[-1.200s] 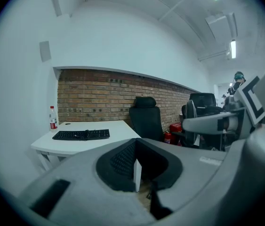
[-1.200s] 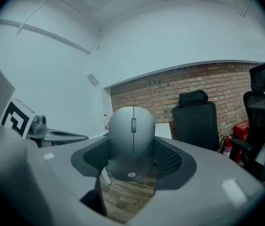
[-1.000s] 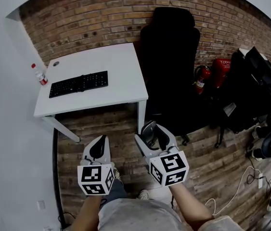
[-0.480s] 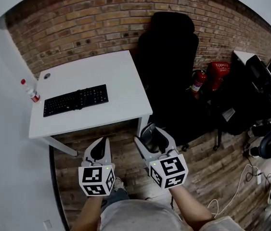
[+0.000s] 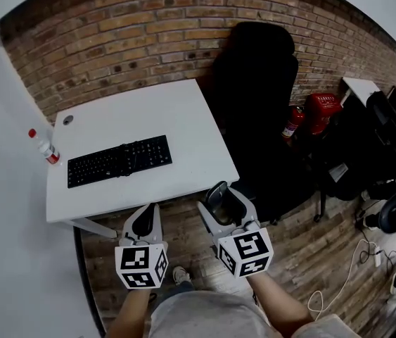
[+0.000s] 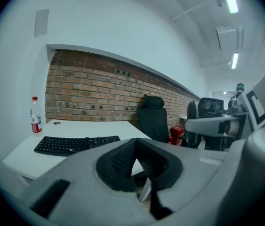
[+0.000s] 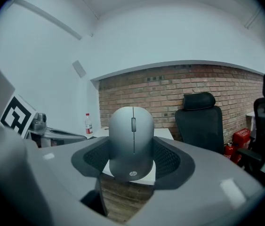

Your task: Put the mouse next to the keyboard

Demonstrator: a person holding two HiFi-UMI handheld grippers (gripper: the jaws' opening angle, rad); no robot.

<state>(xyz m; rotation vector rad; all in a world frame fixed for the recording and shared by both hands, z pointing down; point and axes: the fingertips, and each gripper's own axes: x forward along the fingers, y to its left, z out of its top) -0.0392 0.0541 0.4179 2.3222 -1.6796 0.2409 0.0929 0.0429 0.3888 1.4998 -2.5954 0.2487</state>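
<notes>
Right gripper (image 5: 221, 201) pinches the mouse (image 7: 132, 142). Carry it flat, beside the keyboard (image 5: 119, 161). Left gripper's (image 5: 143, 220) 2 jaws touch, empty.

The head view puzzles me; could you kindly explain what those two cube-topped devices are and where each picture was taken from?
A person holds a two-jaw tool in each hand; the marker cubes are part of them. The head view looks down from the person's head; the other two come from cameras on the tools. The right hand-held gripper is shut on a grey mouse. The left hand-held gripper is shut, empty. On the white desk stand a black keyboard and a bottle.
</notes>
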